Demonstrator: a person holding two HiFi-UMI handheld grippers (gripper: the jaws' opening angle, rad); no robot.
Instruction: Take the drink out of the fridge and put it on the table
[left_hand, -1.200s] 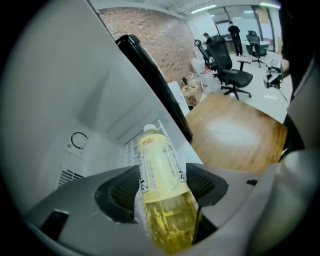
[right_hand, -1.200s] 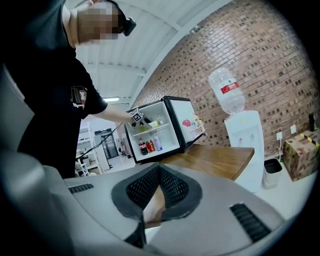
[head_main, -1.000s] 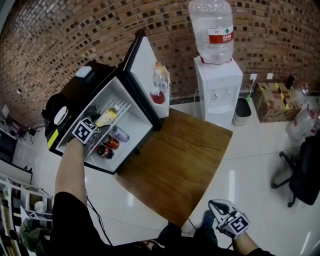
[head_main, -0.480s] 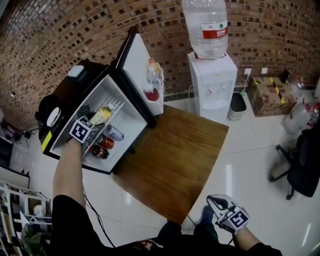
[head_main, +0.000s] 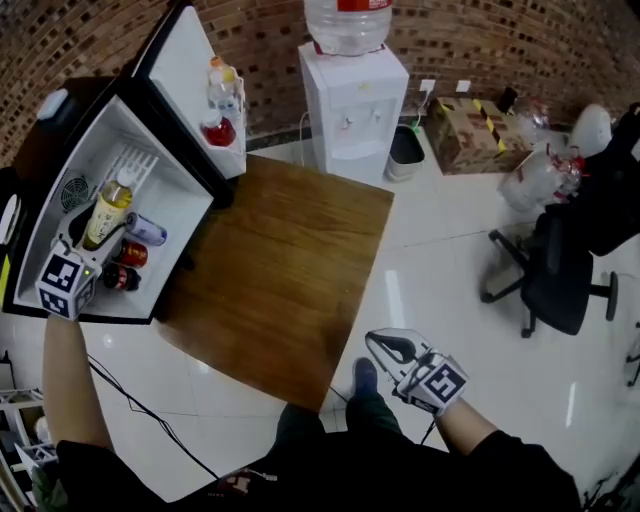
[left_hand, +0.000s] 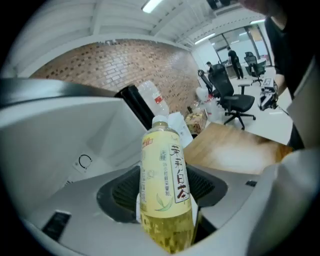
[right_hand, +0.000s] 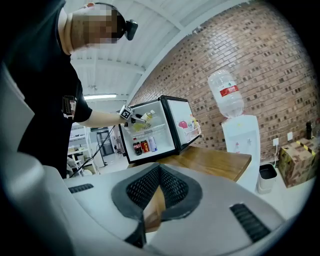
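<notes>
The black mini fridge stands open at the left of the head view, beside the wooden table. My left gripper is shut on a yellow tea bottle, which it holds in front of the fridge's upper shelf. In the left gripper view the tea bottle fills the gap between the jaws of the left gripper, cap pointing away. My right gripper hangs shut and empty below the table's near corner. The right gripper view shows the right gripper, tips together, facing the fridge.
A red can, a dark bottle and a silver can lie on the lower shelf. The door rack holds bottles. A water dispenser, bin, cardboard box and office chair stand beyond and right of the table.
The head view has swung right, so the fridge now sits at the far left. My left gripper has drawn back toward the fridge's front edge with the tea bottle. The right gripper stays shut.
</notes>
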